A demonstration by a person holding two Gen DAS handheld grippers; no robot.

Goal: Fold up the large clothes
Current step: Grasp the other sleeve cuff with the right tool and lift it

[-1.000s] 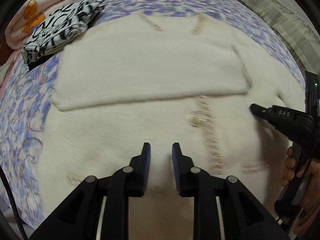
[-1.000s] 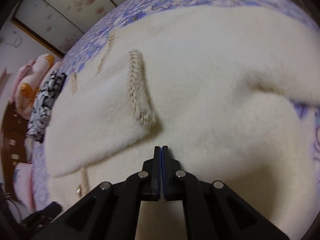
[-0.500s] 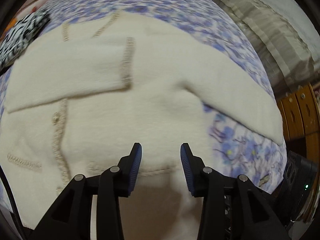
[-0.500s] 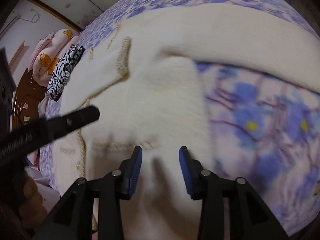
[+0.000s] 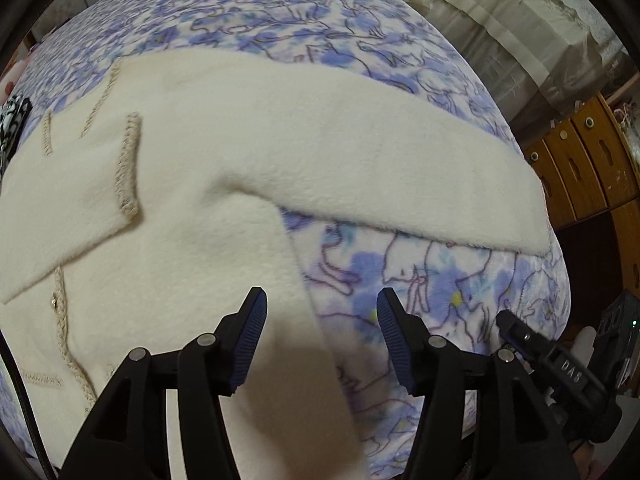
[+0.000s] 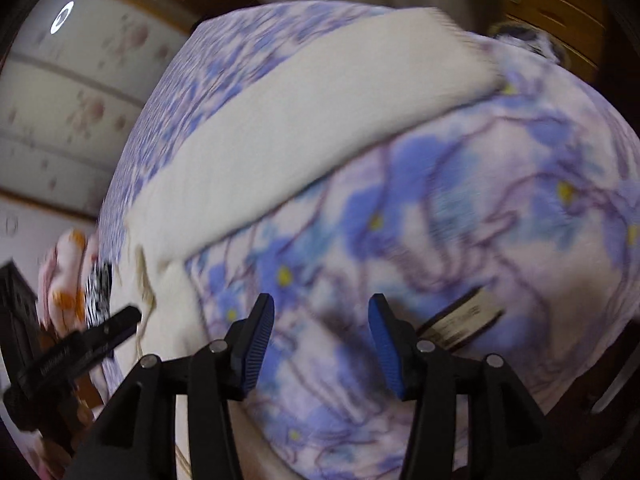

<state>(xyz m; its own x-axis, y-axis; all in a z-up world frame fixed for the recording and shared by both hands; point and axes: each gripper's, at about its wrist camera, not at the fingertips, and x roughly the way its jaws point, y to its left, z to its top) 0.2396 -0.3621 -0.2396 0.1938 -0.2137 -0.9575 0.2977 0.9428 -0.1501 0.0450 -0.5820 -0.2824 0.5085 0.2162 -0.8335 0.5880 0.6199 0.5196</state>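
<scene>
**A:** What do you have nearest your tongs?

**B:** My left gripper (image 5: 320,336) hangs with its jaws standing well apart, having just been opening, and nothing is pinched. Under its left pad runs the side edge of the fluffy cream cardigan with beige braided trim (image 5: 168,240); under its right pad is only the blue-and-lilac flowered fleece bedspread (image 5: 420,280). My right gripper (image 6: 320,334) has also just been opening and is empty, with only bedspread between its pads.

**A:** And further out?

**B:** Beyond my left tongs one sleeve (image 5: 92,200) lies folded across the chest, its braided cuff just left of the tips. The other long cream sleeve (image 5: 380,152) stretches flat to the far right, toward the brown wooden drawers (image 5: 580,160). From my right tongs it runs ahead and up to its cuff end (image 6: 452,44); that view is blurred.

**A:** So the step in hand?

**B:** I judge it is folding that spread sleeve in. I would carry the right tongs out to the cuff, close on the pile near the end, and keep the left near the armpit crease as an anchor. Lift only a little, so the body does not drag, and lay the sleeve across the first one, edges squared.

**A:** Risks?

**B:** Catching bedspread along with the knit.
</scene>
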